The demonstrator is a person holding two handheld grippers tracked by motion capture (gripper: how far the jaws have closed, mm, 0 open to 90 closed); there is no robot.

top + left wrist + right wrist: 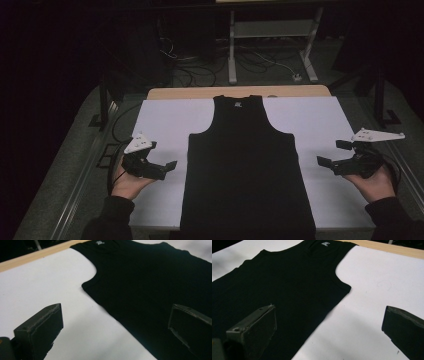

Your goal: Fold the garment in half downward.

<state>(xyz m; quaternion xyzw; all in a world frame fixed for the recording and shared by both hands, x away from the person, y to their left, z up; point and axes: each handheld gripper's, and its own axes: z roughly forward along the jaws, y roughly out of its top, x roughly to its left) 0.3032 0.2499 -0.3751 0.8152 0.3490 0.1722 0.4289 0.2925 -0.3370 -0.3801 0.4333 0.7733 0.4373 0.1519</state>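
A black vest (247,170) lies flat and face up in the middle of a white sheet (165,117) that covers the worktop (200,92), whose pale wooden far edge shows just beyond the vest's neckline. The vest's straps point away from the person and its hem reaches the near edge of the sheet. A small white label (237,104) sits inside the neckline; it also appears near the top of the left gripper view (99,243) and of the right gripper view (325,243). The left tool (170,167) is held in the person's left hand (127,182), just to the left of the vest's side edge and apart from it, above bare sheet; its jaws stand wide apart and hold nothing. In the left gripper view the vest's (150,290) armhole and side seam lie ahead of the jaws, one jaw over the sheet (37,282) and the other over the cloth. The right tool (331,153) is held in the right hand (372,185), to the right of the vest and clear of it, jaws likewise wide apart and empty. In the right gripper view one jaw lies over the vest (282,290) and the other over the sheet (374,285).
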